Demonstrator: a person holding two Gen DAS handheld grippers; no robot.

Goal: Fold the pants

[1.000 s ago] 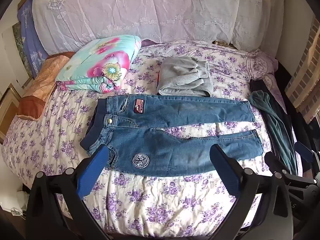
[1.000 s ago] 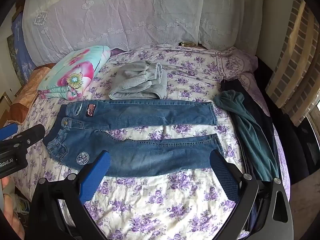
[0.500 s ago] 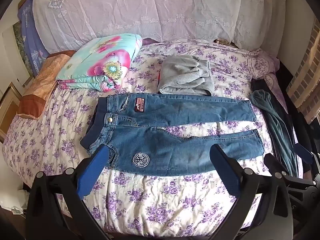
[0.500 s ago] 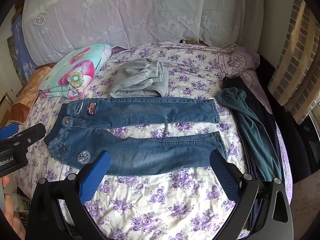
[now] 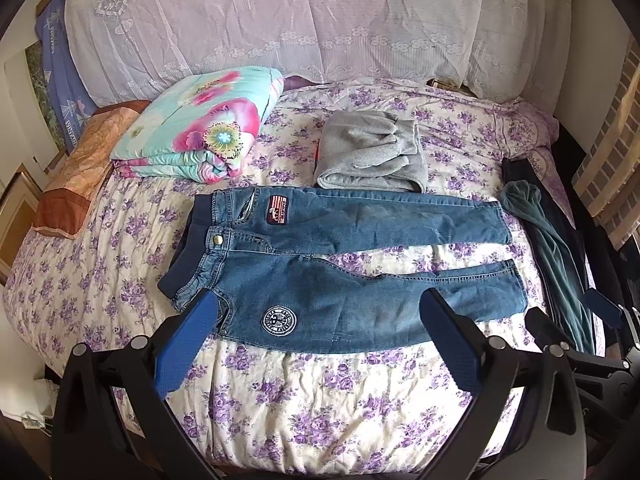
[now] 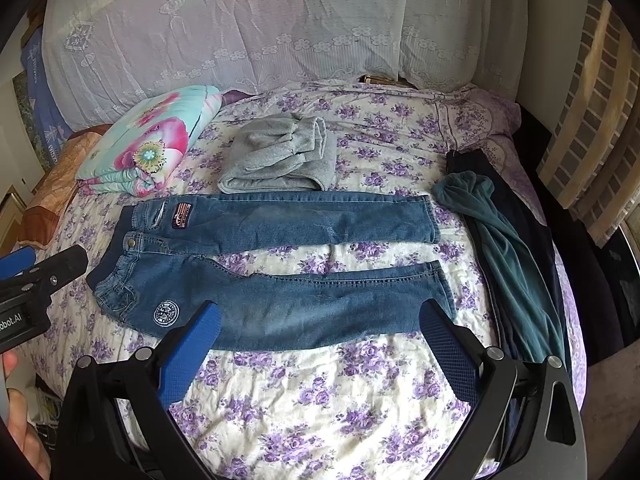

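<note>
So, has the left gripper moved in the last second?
Yes, slightly. In the left wrist view the blue denim jeans and the bed's floral sheet slide up and left in frame, so the open left gripper has shifted relative to the bed.

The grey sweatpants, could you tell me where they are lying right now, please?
The folded grey sweatpants lie mid-bed in both views, just beyond the jeans, right of the floral quilt.

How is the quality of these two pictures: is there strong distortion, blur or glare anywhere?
Left wrist view: fisheye bends the flowered bed's edge, corners are black, blue denim jeans sharp. Right wrist view: same bending, daylight washes out the white lace curtain, and the hand at the left edge is blurred; no hard glare on the jeans.
</note>
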